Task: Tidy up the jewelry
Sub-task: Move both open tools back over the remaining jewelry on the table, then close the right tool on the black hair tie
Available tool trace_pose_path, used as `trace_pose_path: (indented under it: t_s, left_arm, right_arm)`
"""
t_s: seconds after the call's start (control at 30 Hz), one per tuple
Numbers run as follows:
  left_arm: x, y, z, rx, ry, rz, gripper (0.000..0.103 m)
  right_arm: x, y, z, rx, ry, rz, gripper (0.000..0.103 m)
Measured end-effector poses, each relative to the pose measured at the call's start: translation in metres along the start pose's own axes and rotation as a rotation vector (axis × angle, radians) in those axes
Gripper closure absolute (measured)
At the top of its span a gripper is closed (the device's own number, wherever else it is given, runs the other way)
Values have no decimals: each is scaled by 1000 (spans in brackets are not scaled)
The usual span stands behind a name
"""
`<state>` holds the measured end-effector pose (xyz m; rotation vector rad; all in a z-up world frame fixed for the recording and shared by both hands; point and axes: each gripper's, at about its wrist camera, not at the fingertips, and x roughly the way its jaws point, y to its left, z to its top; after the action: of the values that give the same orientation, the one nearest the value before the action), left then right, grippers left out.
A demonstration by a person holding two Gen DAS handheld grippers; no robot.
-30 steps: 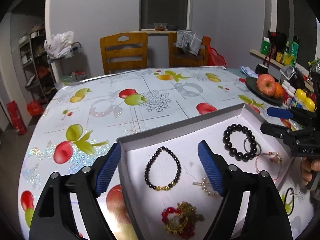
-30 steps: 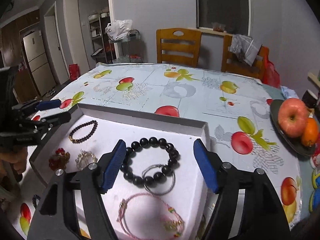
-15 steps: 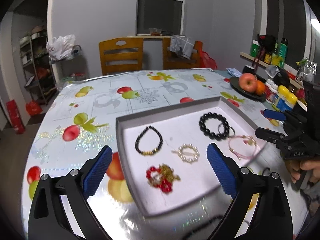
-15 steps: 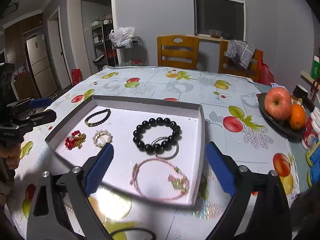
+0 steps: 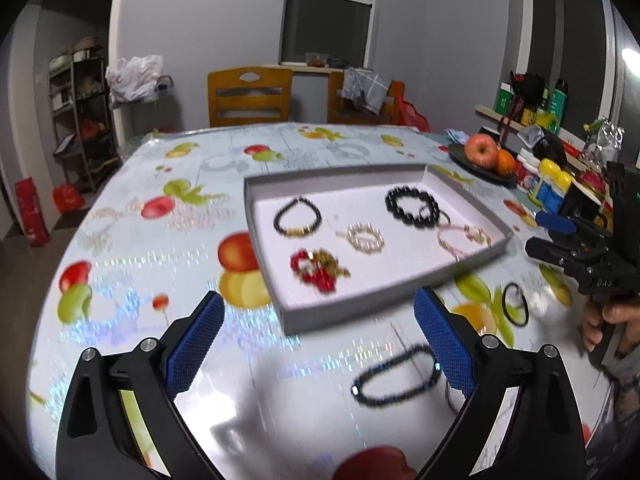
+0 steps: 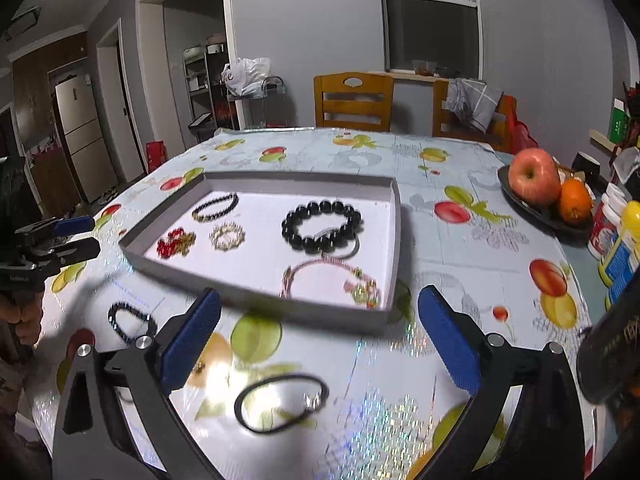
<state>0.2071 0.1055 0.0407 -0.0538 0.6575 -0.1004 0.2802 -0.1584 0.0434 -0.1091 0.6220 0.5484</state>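
A shallow grey tray (image 5: 372, 307) (image 6: 256, 292) with a white floor sits mid-table. It holds a thin black-and-gold bracelet (image 5: 297, 220), a pearl ring bracelet (image 5: 365, 238), a red-and-gold piece (image 5: 318, 267), a chunky black bead bracelet (image 5: 412, 206) (image 6: 322, 224) and a pink cord bracelet (image 5: 464, 238) (image 6: 330, 280). On the table in front lie a dark bead bracelet (image 5: 396, 376) (image 6: 132, 322) and a black band (image 5: 515, 309) (image 6: 282, 402). My left gripper (image 5: 318, 340) is open and empty above the near table. My right gripper (image 6: 320, 336) is open and empty above the black band.
A dark plate with an apple and an orange (image 6: 548, 188) and several bottles (image 5: 548, 184) stand at the table's right edge. Two wooden chairs (image 6: 354, 102) stand at the far side. The fruit-print tablecloth (image 5: 160, 240) covers the table.
Both grippers have pulled back and up from over the tray toward the table's near edge. The dark bead bracelet and the black band on the table have come into view.
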Motion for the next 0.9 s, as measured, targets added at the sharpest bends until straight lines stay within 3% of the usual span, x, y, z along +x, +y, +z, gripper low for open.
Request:
trace_pose_path:
  t_s: [0.47,0.67,0.77,0.9]
  left_arm:
    - [-3,-24,-25,63,48,-26,8]
    - [-3,-35,-29,108,64,-89,8]
    - [0,-39,-29,125,79,-91,8]
    - [2,-36,-29,110,89,-100,8]
  right_arm:
    - [-6,10,-24,-37,85,6,6]
    - [1,21,-33,-101,166,7,6]
    - [6,26,-36,-127,198,14,8]
    - [15,27,-38,-134,246,15,19]
